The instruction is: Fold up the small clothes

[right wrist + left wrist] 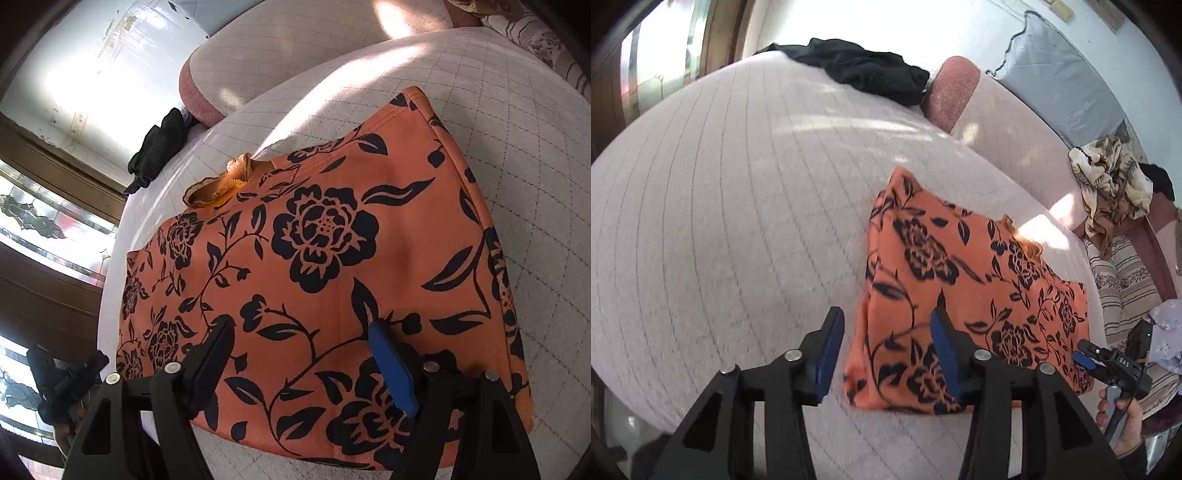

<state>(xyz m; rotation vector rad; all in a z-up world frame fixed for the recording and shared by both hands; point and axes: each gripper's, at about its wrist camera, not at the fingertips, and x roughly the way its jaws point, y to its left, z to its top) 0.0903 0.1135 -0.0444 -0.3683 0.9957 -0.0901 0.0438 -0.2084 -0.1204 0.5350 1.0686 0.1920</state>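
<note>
An orange garment with a black flower print (960, 280) (332, 266) lies folded flat on the pale quilted bed (720, 203) (517, 129). An orange frilled edge (221, 181) sticks out at its far side. My left gripper (886, 332) hovers open over the garment's left edge, with one blue-padded finger over the bed and the other over the cloth. My right gripper (303, 332) stands open just above the garment's near part, pinching nothing. It also shows in the left wrist view, right gripper (1087, 356), at the garment's right corner, held by a hand (1123, 424).
A crumpled black garment (864, 70) (159, 147) lies at the far end of the bed beside a pink-ended bolster (949, 92). A beige patterned cloth heap (1108, 184) and a striped pillow (1123, 280) sit to the right. Wide bare quilt spreads left of the garment.
</note>
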